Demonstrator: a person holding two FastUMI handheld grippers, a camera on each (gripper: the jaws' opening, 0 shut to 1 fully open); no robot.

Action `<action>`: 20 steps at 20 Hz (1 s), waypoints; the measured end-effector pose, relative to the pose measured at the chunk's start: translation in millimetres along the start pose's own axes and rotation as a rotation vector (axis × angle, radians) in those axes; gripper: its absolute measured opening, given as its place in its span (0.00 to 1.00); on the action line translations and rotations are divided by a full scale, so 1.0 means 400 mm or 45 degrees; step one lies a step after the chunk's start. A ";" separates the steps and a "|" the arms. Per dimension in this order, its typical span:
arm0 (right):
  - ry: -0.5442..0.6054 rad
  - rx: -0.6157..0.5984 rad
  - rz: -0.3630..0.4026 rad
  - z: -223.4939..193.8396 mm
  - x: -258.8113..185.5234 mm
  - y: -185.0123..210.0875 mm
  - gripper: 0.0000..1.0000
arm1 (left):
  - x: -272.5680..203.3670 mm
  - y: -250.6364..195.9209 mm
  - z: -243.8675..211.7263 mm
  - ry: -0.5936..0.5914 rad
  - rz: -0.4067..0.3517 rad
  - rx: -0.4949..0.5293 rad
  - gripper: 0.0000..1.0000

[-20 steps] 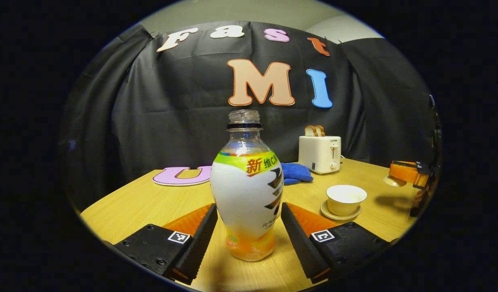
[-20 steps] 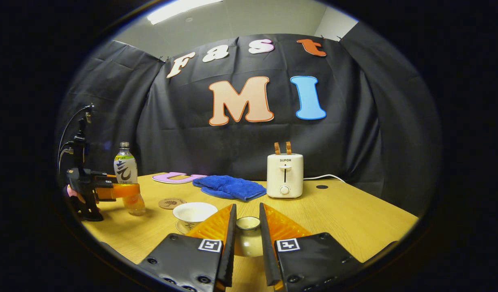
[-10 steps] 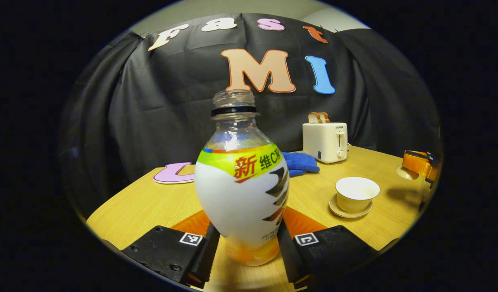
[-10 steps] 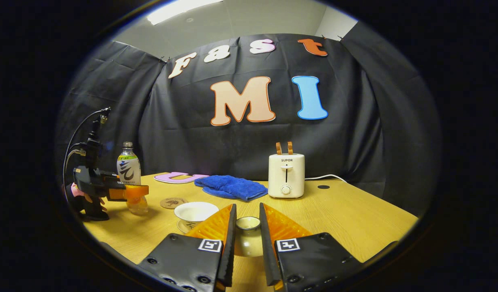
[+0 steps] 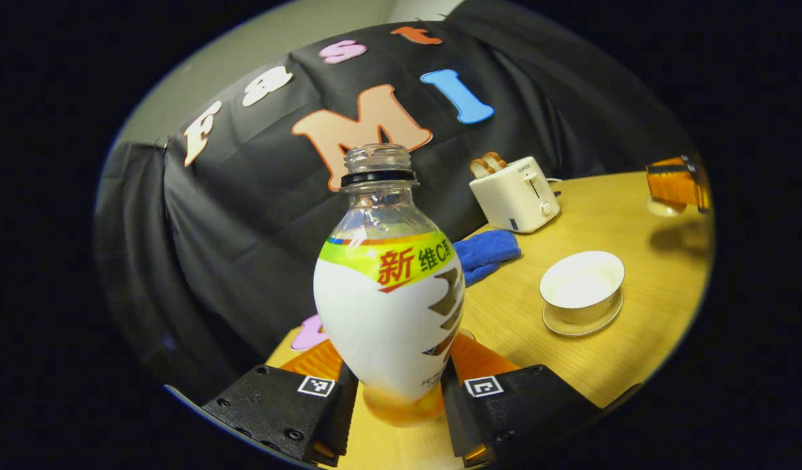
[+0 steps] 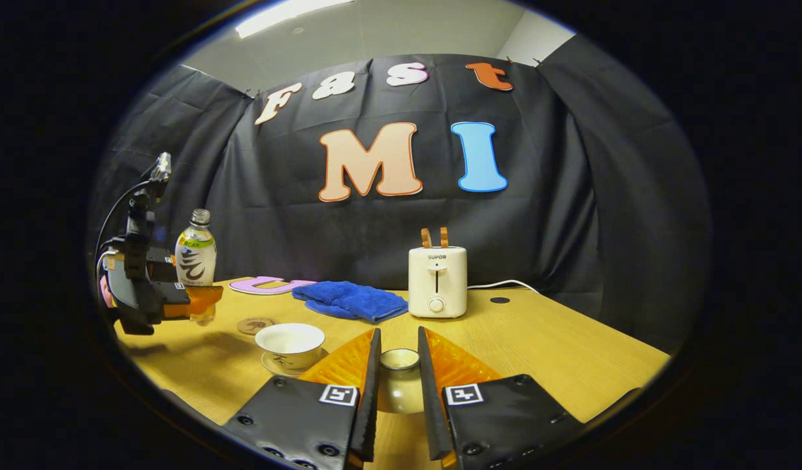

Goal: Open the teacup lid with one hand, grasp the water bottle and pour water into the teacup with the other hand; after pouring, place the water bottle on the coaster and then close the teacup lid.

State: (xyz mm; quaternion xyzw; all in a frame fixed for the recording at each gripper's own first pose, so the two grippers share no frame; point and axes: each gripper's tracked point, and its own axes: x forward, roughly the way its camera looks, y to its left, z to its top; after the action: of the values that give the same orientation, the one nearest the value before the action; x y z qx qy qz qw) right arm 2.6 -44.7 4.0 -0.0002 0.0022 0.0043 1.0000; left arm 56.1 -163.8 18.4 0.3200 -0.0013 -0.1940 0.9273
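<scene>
**Bottle lifted, lid held aside**

The left gripper (image 5: pixel 396 398) pinches the uncapped water bottle (image 5: pixel 389 294) low on its body, both fingers pressed to its sides, raised clear of the wooden table (image 6: pixel 545 346). To its right sits the open teacup (image 5: pixel 582 287) on a saucer (image 5: pixel 580 323). The right gripper (image 6: pixel 398 398) clamps the teacup lid (image 6: pixel 399 385) between its 2 fingers. The coaster (image 6: pixel 256 324) lies just left of the teacup, with a toaster (image 6: pixel 437 281) and blue cloth (image 6: pixel 349 300) farther back.
</scene>
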 end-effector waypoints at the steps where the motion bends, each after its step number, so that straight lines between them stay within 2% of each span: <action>1: -0.001 0.000 -0.005 -0.001 -0.002 -0.004 0.34 | 0.007 -0.001 0.013 -0.007 0.012 0.107 0.57; 3: -0.001 0.000 -0.016 -0.001 0.002 -0.015 0.34 | 0.015 -0.008 0.025 0.001 0.014 0.280 0.56; 9: -0.004 -0.002 -0.076 0.003 0.005 -0.080 0.35 | 0.057 0.001 0.037 0.056 0.032 0.671 0.57; 14: -0.005 -0.005 -0.092 0.004 0.004 -0.094 0.34 | 0.085 0.024 0.039 0.098 0.041 0.982 0.57; 20: -0.006 -0.004 -0.091 0.003 0.007 -0.095 0.35 | 0.104 0.031 0.038 0.131 0.004 1.235 0.57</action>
State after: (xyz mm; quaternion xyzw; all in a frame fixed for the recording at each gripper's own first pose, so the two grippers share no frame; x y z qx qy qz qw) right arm 5.7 -82.7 5.1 -0.0019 -0.0002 -0.0315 0.9995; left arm 97.2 -179.0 32.6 0.7244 -0.0461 -0.1535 0.6705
